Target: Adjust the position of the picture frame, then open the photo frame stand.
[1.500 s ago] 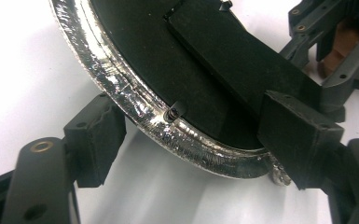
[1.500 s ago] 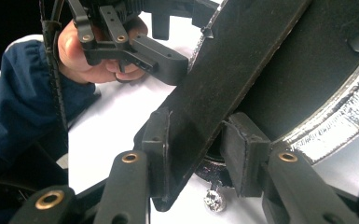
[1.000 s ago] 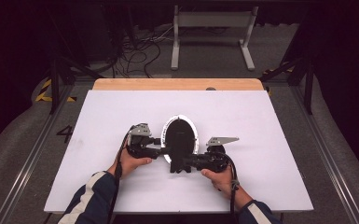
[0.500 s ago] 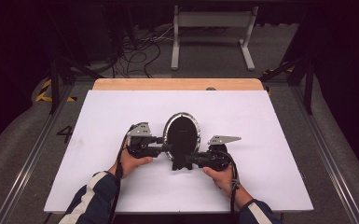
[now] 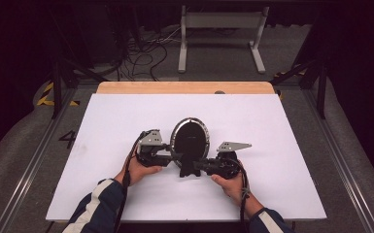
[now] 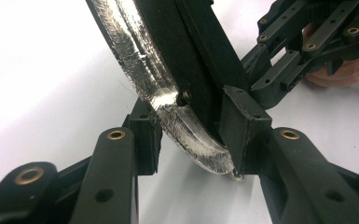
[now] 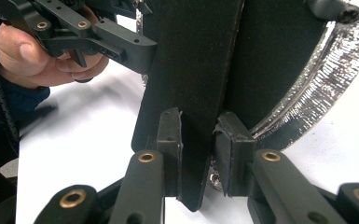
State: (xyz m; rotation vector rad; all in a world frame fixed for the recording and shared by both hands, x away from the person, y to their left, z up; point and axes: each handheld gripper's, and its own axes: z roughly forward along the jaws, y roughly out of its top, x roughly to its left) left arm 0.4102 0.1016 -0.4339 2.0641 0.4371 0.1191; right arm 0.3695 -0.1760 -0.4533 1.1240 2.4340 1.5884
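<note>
An oval frame point(image 5: 190, 138) with a black back and a silver rim point(image 6: 135, 60) stands tilted on the white table point(image 5: 281, 145), between both hands. My left gripper point(image 5: 169, 156) comes in from the left. Its jaws have just been closing, and the pads point(image 6: 240, 133) now press on the frame's lower edge point(image 6: 193, 140). My right gripper point(image 5: 200, 167) comes in from the right. Its jaws have also just been closing and are shut on the frame's flat black stand leg point(image 7: 193, 93), one pad point(image 7: 170, 135) on each side.
A wooden strip point(image 5: 184, 87) runs along the table's far edge. Beyond it on the floor stand a grey metal stand point(image 5: 221, 34) and loose cables point(image 5: 141, 53). Metal rails point(image 5: 340, 165) flank the table. White surface lies open all around the frame.
The oval frame has turned between the grippers: the bright band along its left rim has shrunk to a thin line and the dark back shows more. Both hands have hardly shifted.
</note>
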